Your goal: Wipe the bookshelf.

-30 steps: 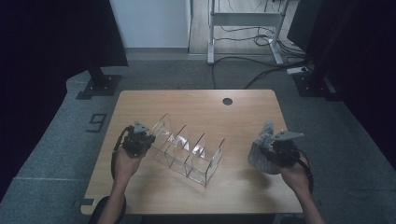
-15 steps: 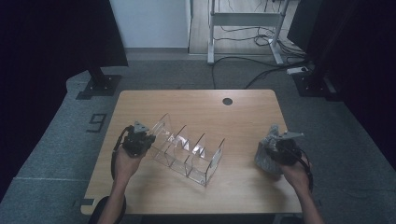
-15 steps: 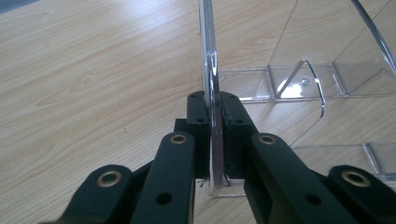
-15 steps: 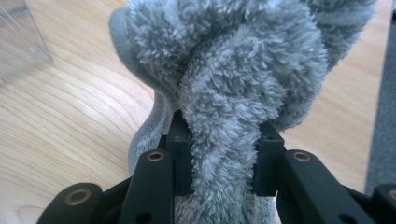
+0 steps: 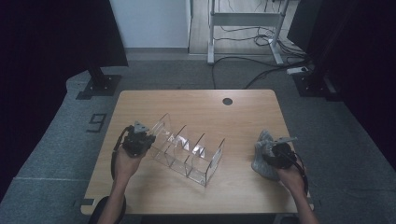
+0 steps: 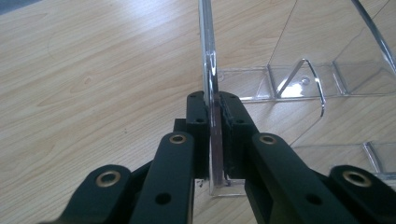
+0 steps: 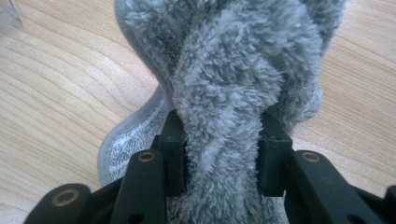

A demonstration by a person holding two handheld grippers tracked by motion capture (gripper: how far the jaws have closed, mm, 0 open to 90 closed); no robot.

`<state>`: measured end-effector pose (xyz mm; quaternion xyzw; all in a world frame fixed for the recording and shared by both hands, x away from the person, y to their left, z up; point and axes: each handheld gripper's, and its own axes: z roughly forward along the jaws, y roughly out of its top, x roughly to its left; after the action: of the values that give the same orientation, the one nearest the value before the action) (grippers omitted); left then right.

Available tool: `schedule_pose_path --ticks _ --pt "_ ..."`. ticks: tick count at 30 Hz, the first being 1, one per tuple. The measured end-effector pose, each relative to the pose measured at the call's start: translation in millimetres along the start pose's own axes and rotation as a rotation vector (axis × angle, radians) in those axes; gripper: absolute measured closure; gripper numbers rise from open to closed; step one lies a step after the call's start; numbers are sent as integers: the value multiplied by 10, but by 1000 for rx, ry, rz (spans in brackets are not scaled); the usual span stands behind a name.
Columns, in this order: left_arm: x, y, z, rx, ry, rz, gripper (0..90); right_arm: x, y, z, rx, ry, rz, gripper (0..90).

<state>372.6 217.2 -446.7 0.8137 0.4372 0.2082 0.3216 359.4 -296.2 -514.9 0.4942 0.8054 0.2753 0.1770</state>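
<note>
On a pale wooden table (image 5: pixel 196 100) set over grey carpet, a person works with a gripper in each hand, forearms entering from the near edge in the high view. Largest of the items is a clear acrylic divider rack (image 5: pixel 187 149), standing slantwise left of the table's middle, its upright partitions running from the left hand toward the near centre. At the rack's far-left end, the left gripper (image 5: pixel 138 140) is clamped on the outermost clear wall; the left gripper view shows that panel (image 6: pixel 211 107) pinched edge-on between the two black jaws, its lower corner just above the wood. Well apart, toward the table's right edge, a grey fleecy cloth (image 5: pixel 262 156) lies bunched with its lower folds on the tabletop. The right gripper (image 5: pixel 275 154) has a thick fold of that cloth (image 7: pixel 233 93) between its jaws, which have just been opening; the pile still fills the gap and touches both pads in the right gripper view. Smallest, a dark round cable port (image 5: pixel 227 101) sits near the table's far edge.
</note>
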Motion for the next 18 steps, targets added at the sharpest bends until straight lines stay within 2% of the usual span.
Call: schedule_pose_path --ticks 4,10,18 --pt "5 5 -1 5 -4 5 825 -1 11 -43 -8 0 3 557" --pt "10 11 -20 -9 -11 6 753 -13 66 -193 -56 4 1 413" --pt "25 30 -166 -47 -10 1 484 72 211 -383 -98 63 -62 295"
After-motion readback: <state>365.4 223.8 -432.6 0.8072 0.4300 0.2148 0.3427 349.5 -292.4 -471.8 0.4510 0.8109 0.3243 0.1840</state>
